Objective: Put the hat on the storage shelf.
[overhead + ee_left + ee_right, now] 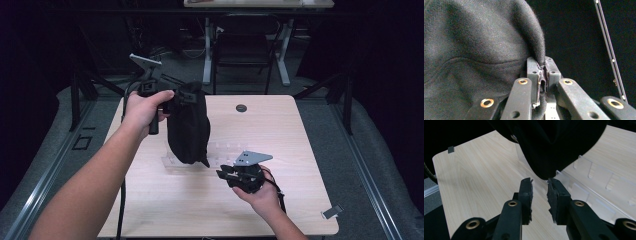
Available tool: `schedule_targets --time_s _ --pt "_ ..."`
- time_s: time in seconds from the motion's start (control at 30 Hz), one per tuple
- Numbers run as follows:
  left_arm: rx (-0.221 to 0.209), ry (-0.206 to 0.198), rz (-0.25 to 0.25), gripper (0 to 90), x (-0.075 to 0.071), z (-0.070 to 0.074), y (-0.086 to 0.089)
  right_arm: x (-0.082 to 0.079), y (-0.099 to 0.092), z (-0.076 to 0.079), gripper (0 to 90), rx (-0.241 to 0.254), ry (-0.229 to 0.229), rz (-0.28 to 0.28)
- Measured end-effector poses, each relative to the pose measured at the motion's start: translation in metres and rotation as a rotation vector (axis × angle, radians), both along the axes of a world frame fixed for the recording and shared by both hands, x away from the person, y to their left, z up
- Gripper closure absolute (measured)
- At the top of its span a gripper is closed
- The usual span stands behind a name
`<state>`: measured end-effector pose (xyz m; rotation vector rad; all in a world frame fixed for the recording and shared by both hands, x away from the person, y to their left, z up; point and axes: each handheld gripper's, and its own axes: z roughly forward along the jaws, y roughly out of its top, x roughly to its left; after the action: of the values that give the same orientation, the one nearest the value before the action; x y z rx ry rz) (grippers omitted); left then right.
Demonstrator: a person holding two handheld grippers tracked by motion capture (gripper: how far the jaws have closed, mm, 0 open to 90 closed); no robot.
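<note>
A black cloth garment (pixel 188 129) hangs in the air over the table's middle, its lower end over a clear plastic rack (pixel 220 152). My left gripper (pixel 186 97) is shut on the cloth's top edge; in the left gripper view the black cloth (pixel 474 50) bulges to the left and a fold of it sits pinched between the jaws at my left gripper (pixel 542 72). My right gripper (pixel 223 174) is low over the table, right of the cloth's bottom. In the right gripper view my right gripper (pixel 539 185) is open, close under the cloth (pixel 554 147), with the clear rack (pixel 586 185) behind.
The light wooden table (pixel 150 200) has a round cable hole (pixel 241 108) near its far edge. A small grey clip (pixel 332 212) lies at the front right corner. A chair and desk legs (pixel 245 55) stand beyond the table.
</note>
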<state>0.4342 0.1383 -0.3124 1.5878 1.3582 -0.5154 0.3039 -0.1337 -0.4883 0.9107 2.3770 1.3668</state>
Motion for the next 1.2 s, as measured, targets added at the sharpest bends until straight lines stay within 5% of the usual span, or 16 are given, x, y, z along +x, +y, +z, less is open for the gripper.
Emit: schedule_targets --time_s 0.6,1.2 --pt "-0.003 -0.001 -0.007 85.6 0.0 0.0 -0.003 0.012 0.038 0.019 74.3 -0.033 -0.032 0.059" --pt "-0.01 -0.004 -0.007 85.1 0.001 -0.002 -0.009 0.015 0.045 0.022 82.1 -0.092 -0.074 0.057"
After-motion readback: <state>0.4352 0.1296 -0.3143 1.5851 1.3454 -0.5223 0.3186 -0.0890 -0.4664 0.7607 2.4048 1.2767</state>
